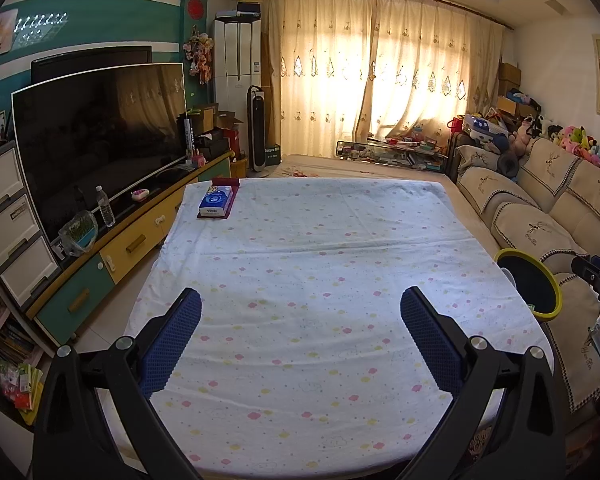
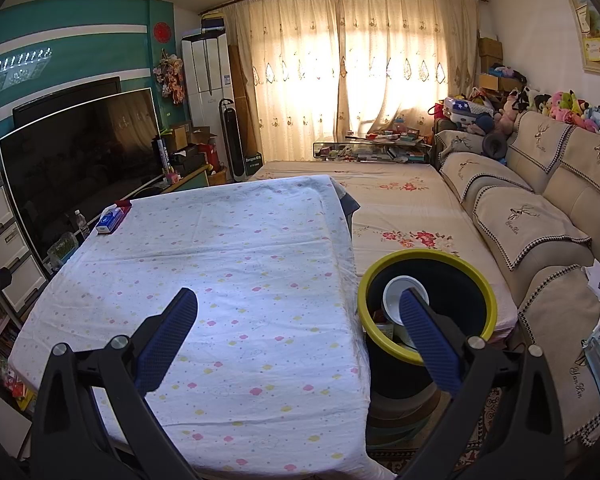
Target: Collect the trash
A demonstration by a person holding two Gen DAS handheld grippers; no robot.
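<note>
White cup (image 2: 400,300) in bin (image 2: 476,276), behind right jaw

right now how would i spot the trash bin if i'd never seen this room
Find the table under the white dotted cloth. At its right edge, between it and the beige sofa, stands the trash bin. It is a round dark bin, the only thing with a yellow-green rim, and a white cup lies inside.

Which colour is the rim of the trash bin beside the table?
Yellow-green; the bin itself is dark. The right wrist view shows it best.
</note>
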